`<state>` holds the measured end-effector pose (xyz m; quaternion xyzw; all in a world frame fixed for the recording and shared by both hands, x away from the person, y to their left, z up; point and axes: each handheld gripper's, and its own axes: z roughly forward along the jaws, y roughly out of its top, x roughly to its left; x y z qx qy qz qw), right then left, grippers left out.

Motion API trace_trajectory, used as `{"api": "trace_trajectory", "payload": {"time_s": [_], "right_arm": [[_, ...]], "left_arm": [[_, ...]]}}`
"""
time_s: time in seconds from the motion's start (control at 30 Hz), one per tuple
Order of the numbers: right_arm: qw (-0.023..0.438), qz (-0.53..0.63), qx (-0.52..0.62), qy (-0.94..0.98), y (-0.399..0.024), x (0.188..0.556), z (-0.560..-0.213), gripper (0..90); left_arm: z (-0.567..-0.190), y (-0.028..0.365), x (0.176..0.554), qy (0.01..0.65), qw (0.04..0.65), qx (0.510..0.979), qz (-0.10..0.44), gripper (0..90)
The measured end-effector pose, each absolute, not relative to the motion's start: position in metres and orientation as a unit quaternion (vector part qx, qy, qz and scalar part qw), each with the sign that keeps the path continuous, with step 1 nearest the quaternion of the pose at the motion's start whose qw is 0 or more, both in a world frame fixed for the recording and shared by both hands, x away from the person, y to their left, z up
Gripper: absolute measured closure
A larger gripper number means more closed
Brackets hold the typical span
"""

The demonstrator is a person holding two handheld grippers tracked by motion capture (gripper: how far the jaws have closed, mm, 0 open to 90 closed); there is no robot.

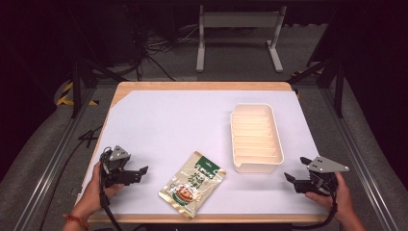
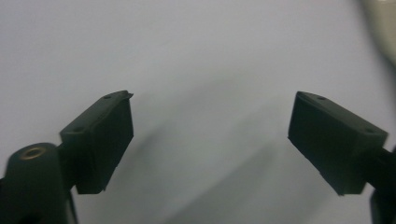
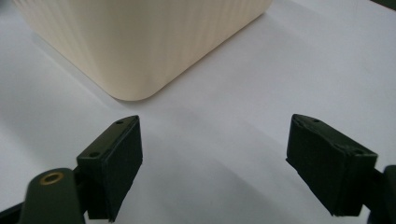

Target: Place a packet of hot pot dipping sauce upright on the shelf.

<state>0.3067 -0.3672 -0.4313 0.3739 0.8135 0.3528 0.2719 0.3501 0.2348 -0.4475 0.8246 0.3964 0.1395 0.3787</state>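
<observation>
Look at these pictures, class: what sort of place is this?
Probably a lab or studio set up for recording handling tasks: dark curtains, a metal frame around the paper-covered table, loose cables on the floor, and a hand-held gripper in each hand.

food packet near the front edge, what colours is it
The food packet is mostly tan-beige with a green top band and an orange-brown picture; the high view shows it best.

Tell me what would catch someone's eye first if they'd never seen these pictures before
The printed food pouch stands out, lying flat near the front edge of the white sheet, between the two hands. Right of centre sits an empty cream ribbed tray. The left hand-held gripper and right hand-held gripper rest at the front corners, both with jaws wide open and holding nothing.
</observation>
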Motion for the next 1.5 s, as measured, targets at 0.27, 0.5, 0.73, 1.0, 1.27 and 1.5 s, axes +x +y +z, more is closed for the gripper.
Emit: {"api": "trace_trajectory", "payload": {"time_s": [0.27,0.5,0.73,1.0,1.27,1.5], "right_arm": [[0.272,0.353,0.384,0.809,-0.368,0.307,-0.431,16.6],[0.271,0.347,0.376,0.816,-0.362,0.31,-0.432,15.9],[0.268,0.338,0.368,0.824,-0.357,0.31,-0.435,15.3],[0.265,0.336,0.368,0.825,-0.357,0.311,-0.438,15.2],[0.264,0.333,0.363,0.829,-0.353,0.311,-0.439,14.9],[0.261,0.332,0.363,0.831,-0.353,0.312,-0.44,14.8]], "left_arm": [[-0.439,0.223,0.342,0.304,0.419,0.849,0.101,7.7],[-0.441,0.196,0.364,0.282,0.406,0.867,0.056,8.7],[-0.44,0.151,0.387,0.247,0.396,0.884,0.029,8.7],[-0.443,0.116,0.404,0.236,0.387,0.891,0.006,9.0],[-0.448,0.086,0.418,0.229,0.387,0.893,-0.003,9.7],[-0.45,0.075,0.425,0.23,0.392,0.89,-0.016,10.2]]}}
